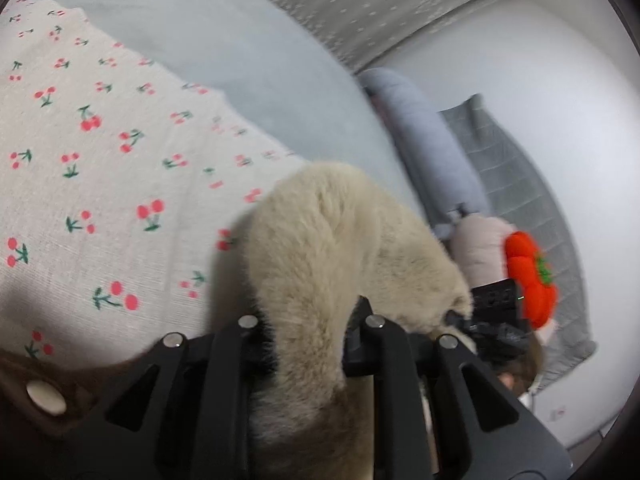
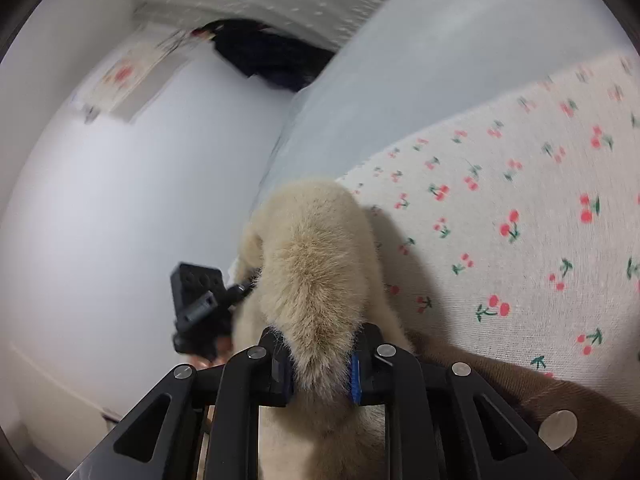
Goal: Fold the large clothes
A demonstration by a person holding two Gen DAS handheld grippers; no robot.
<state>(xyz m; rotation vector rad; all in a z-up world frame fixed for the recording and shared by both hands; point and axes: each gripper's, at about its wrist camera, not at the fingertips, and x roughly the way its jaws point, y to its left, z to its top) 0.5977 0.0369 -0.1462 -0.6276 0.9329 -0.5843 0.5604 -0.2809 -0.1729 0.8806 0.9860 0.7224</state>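
A cream fluffy fur garment (image 1: 340,248) with a brown outer side and a pale round button (image 1: 45,397) is bunched over the bed. My left gripper (image 1: 308,336) is shut on a thick fold of the fur, which bulges up between its black fingers (image 1: 374,344). In the right wrist view the same fur garment (image 2: 316,264) is pinched by my right gripper (image 2: 320,364), its blue-padded fingers (image 2: 356,376) pressing on the pile. The other gripper (image 2: 198,304) shows at the left, also in the fur. Brown cloth with a button (image 2: 558,434) lies at lower right.
A white cherry-print sheet (image 1: 100,168) covers the bed, with pale blue bedding (image 1: 248,52) beyond. A grey quilted blanket (image 1: 516,200), a long pale bolster (image 1: 424,132) and an orange plush (image 1: 528,276) lie by the white wall. A dark bundle (image 2: 272,56) sits far off.
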